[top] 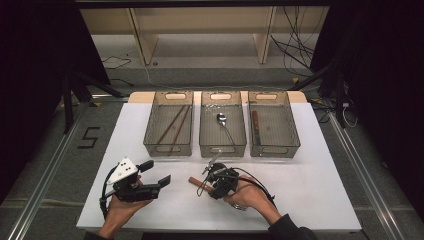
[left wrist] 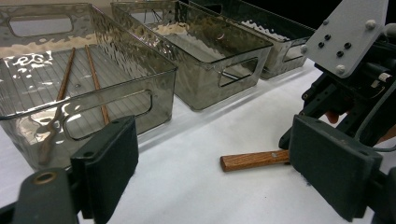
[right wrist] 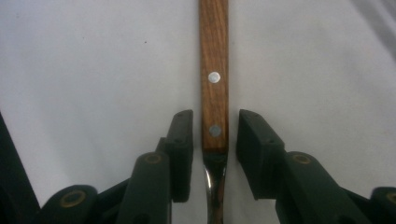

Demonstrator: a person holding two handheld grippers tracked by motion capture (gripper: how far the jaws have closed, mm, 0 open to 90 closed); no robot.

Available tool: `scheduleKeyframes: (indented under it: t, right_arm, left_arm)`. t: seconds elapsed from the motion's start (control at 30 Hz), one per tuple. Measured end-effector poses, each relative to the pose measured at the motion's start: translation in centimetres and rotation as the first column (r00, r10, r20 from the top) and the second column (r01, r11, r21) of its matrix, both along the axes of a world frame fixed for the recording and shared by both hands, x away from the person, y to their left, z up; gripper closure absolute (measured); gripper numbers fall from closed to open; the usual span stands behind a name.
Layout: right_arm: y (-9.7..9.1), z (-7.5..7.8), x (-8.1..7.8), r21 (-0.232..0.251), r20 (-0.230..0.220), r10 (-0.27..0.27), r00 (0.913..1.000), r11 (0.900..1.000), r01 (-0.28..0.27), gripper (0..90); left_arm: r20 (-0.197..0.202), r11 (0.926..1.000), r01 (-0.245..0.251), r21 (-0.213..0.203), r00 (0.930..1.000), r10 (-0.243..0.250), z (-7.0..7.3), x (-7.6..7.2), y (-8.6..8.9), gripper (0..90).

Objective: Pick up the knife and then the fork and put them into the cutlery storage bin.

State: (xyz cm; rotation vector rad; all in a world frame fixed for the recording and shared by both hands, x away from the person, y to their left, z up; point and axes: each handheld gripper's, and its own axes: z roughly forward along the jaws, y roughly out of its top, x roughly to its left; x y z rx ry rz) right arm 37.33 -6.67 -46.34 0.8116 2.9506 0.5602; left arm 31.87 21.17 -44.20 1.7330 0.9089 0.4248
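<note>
A utensil with a riveted wooden handle [right wrist: 214,56] and a metal neck [right wrist: 215,182] lies flat on the white table. My right gripper [right wrist: 215,126] points down over it with one jaw on each side of the handle; a narrow gap shows on both sides, so the pads are not pressing. In the high view that handle [top: 195,181] sticks out left of the right gripper [top: 209,184]. My left gripper [top: 155,173] rests at the front left, open and holding nothing. From the left gripper view the handle's end [left wrist: 254,160] lies farther off, beyond its jaws.
Three clear bins stand in a row at the back. The left bin [top: 148,135] holds two chopsticks [top: 172,125], the middle bin [top: 222,150] a spoon [top: 221,119], the right bin [top: 295,135] a wooden-handled utensil [top: 255,125]. Bare white tabletop [top: 310,190] lies to the right.
</note>
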Motion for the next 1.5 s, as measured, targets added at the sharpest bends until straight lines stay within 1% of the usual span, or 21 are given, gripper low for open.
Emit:
scheduleKeyframes:
  t: [0.03,0.07,0.13,0.23,0.4,0.57,0.67,0.83,0.93,1.03,1.07,1.1,1.27,1.3,1.47,1.5]
  right_arm:
    - [0.0,0.0,0.0,-0.006,0.011,0.007,0.9999,1.0000,-0.007,68.8]
    - [0.1,0.0,-0.2,-0.015,0.014,0.002,0.9999,0.9999,-0.001,69.9]
    - [0.2,0.0,-0.2,-0.029,0.032,0.017,0.9994,0.9994,-0.016,71.0]
    - [0.3,0.0,-0.2,-0.032,0.031,0.014,0.9994,0.9994,-0.013,71.9]
    - [0.4,0.0,-0.3,-0.043,0.040,0.025,0.9989,0.9988,-0.023,73.2]
    - [0.5,0.0,-0.3,-0.054,0.035,0.034,0.9988,0.9981,-0.032,76.2]
    - [0.7,0.1,-0.3,-0.062,0.020,0.025,0.9995,0.9978,-0.024,76.7]
    - [0.8,0.1,-0.2,-0.069,0.028,0.028,0.9992,0.9973,-0.026,77.3]
    - [0.8,0.1,-0.2,-0.068,0.027,0.031,0.9992,0.9973,-0.029,77.5]
    - [0.7,0.2,-0.2,-0.064,0.012,0.027,0.9996,0.9976,-0.026,77.6]
    - [0.6,0.2,-0.2,-0.057,0.015,0.029,0.9995,0.9980,-0.028,77.6]
    - [0.6,0.3,-0.2,-0.063,0.009,0.031,0.9995,0.9976,-0.031,77.6]
    - [0.3,0.4,-0.1,-0.051,0.019,0.032,0.9993,0.9982,-0.031,77.7]
    - [0.2,0.5,-0.1,-0.050,0.015,0.032,0.9994,0.9983,-0.031,77.7]
    - [-0.4,1.1,0.2,-0.015,0.032,0.017,0.9993,0.9997,-0.017,77.7]
    - [-0.5,1.2,0.2,-0.004,0.024,0.007,0.9997,1.0000,-0.007,77.7]
  left_arm:
    - [0.000,1.0000,0.000,0.000,1.0000,0.000,0.0,0.0,0.0,15.7]
    - [-0.001,1.0000,0.001,0.001,1.0000,-0.001,0.0,0.0,0.0,15.7]
    - [-0.001,1.0000,0.001,0.002,1.0000,-0.001,0.0,0.0,0.0,15.7]
    - [0.000,1.0000,0.000,0.001,1.0000,0.000,0.0,0.0,0.0,15.7]
    - [0.001,1.0000,0.001,0.001,1.0000,-0.001,0.0,0.0,0.0,15.7]
    - [0.000,1.0000,0.001,0.002,1.0000,-0.001,0.0,0.0,0.0,15.7]
    - [0.000,1.0000,0.001,0.002,1.0000,-0.001,0.0,0.0,0.0,15.7]
    - [0.001,1.0000,0.002,0.006,1.0000,-0.002,0.0,0.0,0.0,15.7]
    - [0.001,1.0000,0.000,0.003,1.0000,0.000,0.0,0.0,0.0,15.7]
    - [0.001,1.0000,-0.001,0.001,1.0000,0.001,0.0,0.0,0.0,15.7]
    - [0.001,1.0000,-0.001,0.001,1.0000,0.001,0.0,0.0,0.0,15.7]
    - [0.001,1.0000,-0.001,0.001,1.0000,0.001,0.0,0.0,0.0,15.7]
    - [0.002,1.0000,-0.001,0.003,1.0000,0.001,0.0,0.0,0.0,15.7]
    - [0.002,1.0000,-0.001,0.003,1.0000,0.001,0.0,0.0,0.0,15.7]
    - [0.002,1.0000,-0.001,0.003,1.0000,0.001,0.0,0.0,0.0,15.7]
    - [0.002,1.0000,-0.001,0.003,1.0000,0.001,0.0,0.0,0.0,15.7]
